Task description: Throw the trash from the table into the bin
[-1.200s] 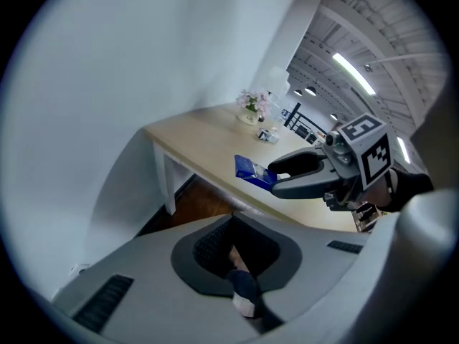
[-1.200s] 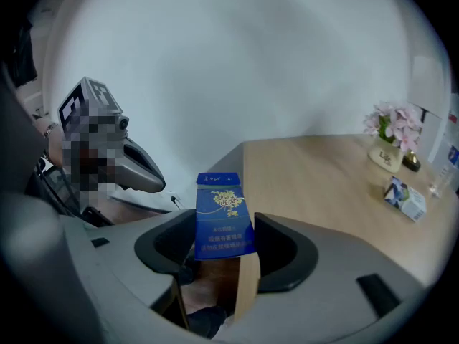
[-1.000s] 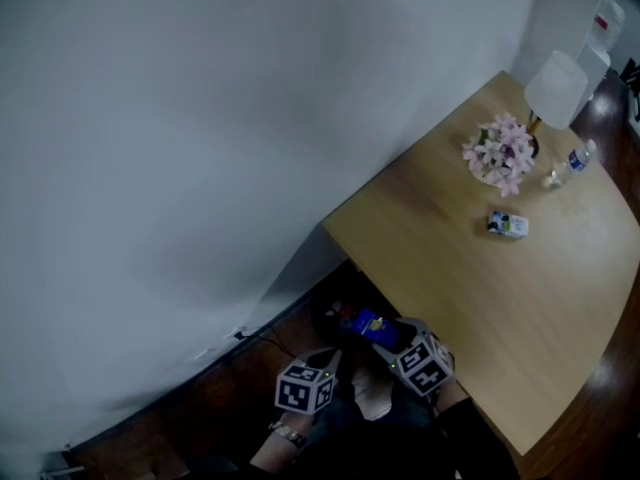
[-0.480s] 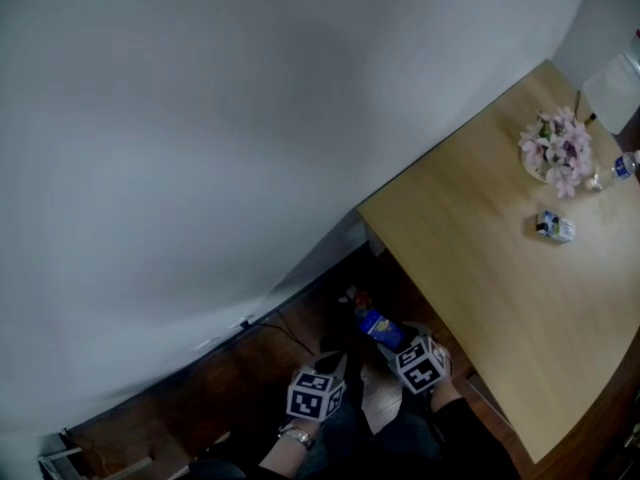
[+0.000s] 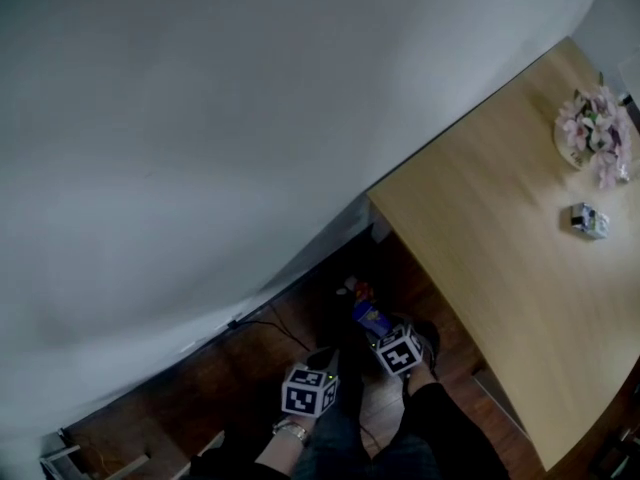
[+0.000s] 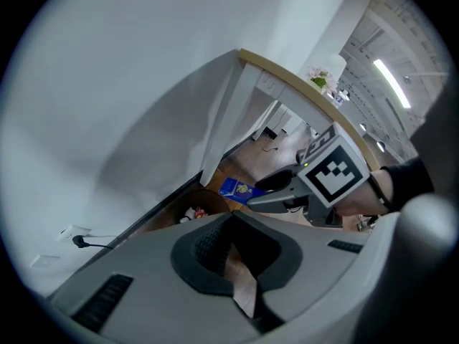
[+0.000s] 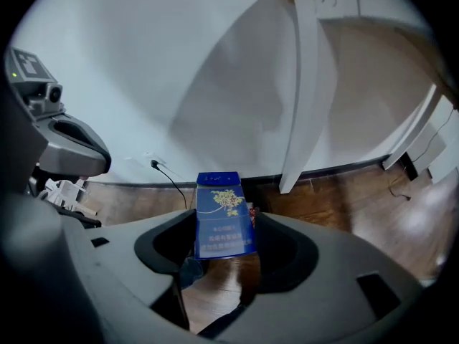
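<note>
Table [image 5: 500, 228]: one carton [image 5: 589, 220] | right tool [image 7: 223, 229]: one blue box [image 7: 224, 208] | bin [image 6: 204, 198]: probably one

A black cable [image 7: 166, 176] trails from the white wall [image 5: 250, 118] onto the wooden floor [image 7: 344, 192].

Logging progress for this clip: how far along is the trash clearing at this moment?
Done: the bin by the table already holds some scraps. In hand: the right gripper grips a blue pack near the bin, not released. Left: a small box sits on the table.
</note>
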